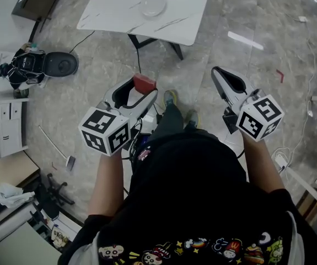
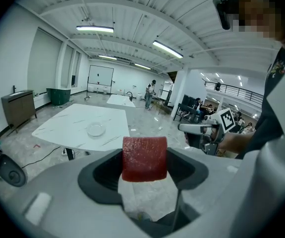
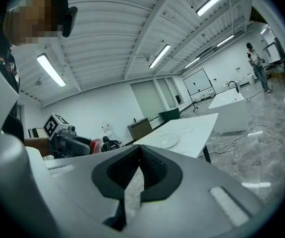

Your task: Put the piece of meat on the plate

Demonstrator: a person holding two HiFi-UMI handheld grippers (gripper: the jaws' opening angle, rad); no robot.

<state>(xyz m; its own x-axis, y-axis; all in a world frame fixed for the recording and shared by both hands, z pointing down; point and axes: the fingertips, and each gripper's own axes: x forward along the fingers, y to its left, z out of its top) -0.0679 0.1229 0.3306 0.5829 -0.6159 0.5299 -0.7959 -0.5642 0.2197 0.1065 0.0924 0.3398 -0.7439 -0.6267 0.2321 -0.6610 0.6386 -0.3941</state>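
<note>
Red, squarish piece of meat (image 2: 144, 158) is pinched between the jaws of the left gripper (image 1: 143, 88), and it sticks up a bit past the tips. In the left gripper view the two dark pads are pressed against its sides, so that gripper is clamped on it. It's up in the air over the grey stone-look floor (image 1: 246, 15), in front of the person and not on any surface.

The round clear glass plate (image 1: 152, 3) sits on the white marble-pattern table (image 1: 119, 10), near the middle of the top, with nothing on it. The table is ahead of the person and well apart from both grippers. From the left gripper view the plate (image 2: 96, 129) shows up beyond the meat and off to the left.

The right gripper (image 1: 220, 75) is held at about the same height on the other side, well apart from the left one. Its own view shows the jaws brought together, tips touching, with nothing between them. You just see floor through the thin slit lower down. That view also catches the left gripper (image 3: 78, 145) off to the left with a bit of the red meat (image 3: 97, 145) at its tip, and the table (image 3: 197, 125) with the plate (image 3: 168, 142) further back.

Both grippers are tilted forward, with the marker cubes on the ends nearest the person.
</note>
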